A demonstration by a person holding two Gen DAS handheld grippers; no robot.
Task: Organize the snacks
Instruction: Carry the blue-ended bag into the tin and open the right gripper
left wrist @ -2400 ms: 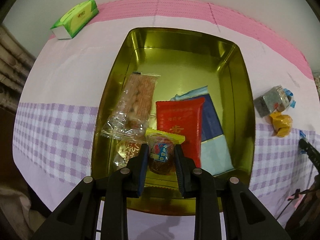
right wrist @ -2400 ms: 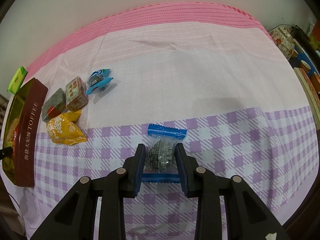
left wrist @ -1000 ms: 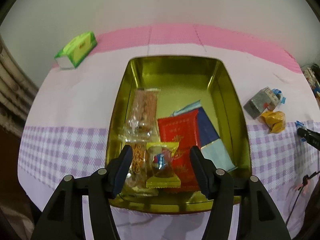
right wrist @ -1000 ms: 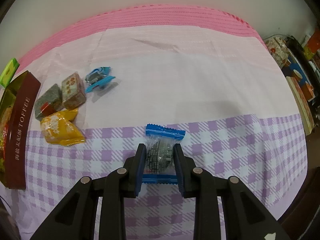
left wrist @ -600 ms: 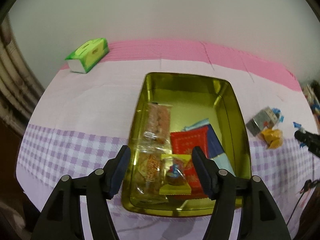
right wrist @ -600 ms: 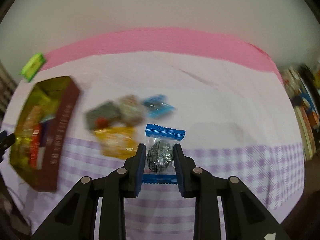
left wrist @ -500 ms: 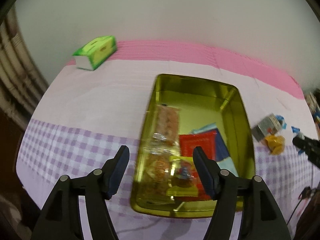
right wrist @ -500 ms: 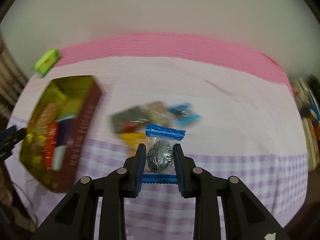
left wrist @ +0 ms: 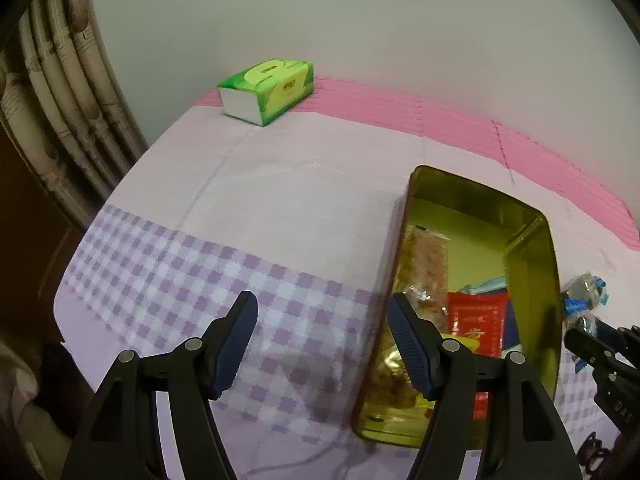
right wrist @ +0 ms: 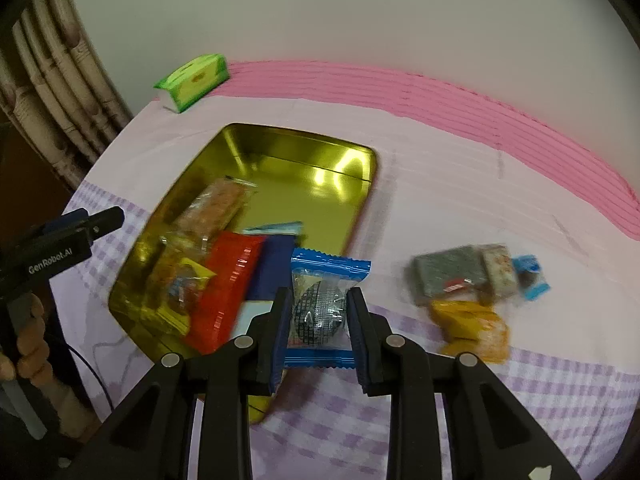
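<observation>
Gold tin, left wrist view: the open rectangular gold-lined metal tin (left wrist: 550, 264) lies to the right of the left gripper, seen at a steep slant on the pink and purple-checked tablecloth (left wrist: 256, 208).
Left gripper: the black two-finger left gripper with blue ribbed pads (left wrist: 322, 346) is spread wide over bare checked cloth, nothing between its jaws, which have just been opening.
Tin contents from here: a clear bag of orange crackers (left wrist: 426, 262), a red foil packet (left wrist: 476, 322) and a corner of a yellow wrapper (left wrist: 466, 340) show; the rest is cut off by the right finger.
Only in this view: the whole long side of the green tissue pack (left wrist: 268, 90) at the far pink edge.
Right edge: the tip of the right gripper enters, blue-wrapped candy (left wrist: 576, 306) beside it.

Held snack, right wrist view: the right gripper (right wrist: 318, 320) is clenched on a clear round sweet with blue crimped ends (right wrist: 322, 306), held above the tin's near right corner.
Tin from here: its full floor (right wrist: 296, 172) is visible, far half bare, with the crackers (right wrist: 212, 210), red packet (right wrist: 228, 292), a dark blue packet (right wrist: 272, 270) and the yellow-wrapped candy (right wrist: 182, 292) in the near half.
Only in this view: loose snacks on the cloth right of the tin, blurred: a grey block (right wrist: 448, 274), a beige block (right wrist: 498, 270), a small blue candy (right wrist: 530, 278) and an orange-yellow pouch (right wrist: 474, 326).
Left side: the left gripper's arm (right wrist: 60, 240) and a person's fingers (right wrist: 30, 340) on its handle.
</observation>
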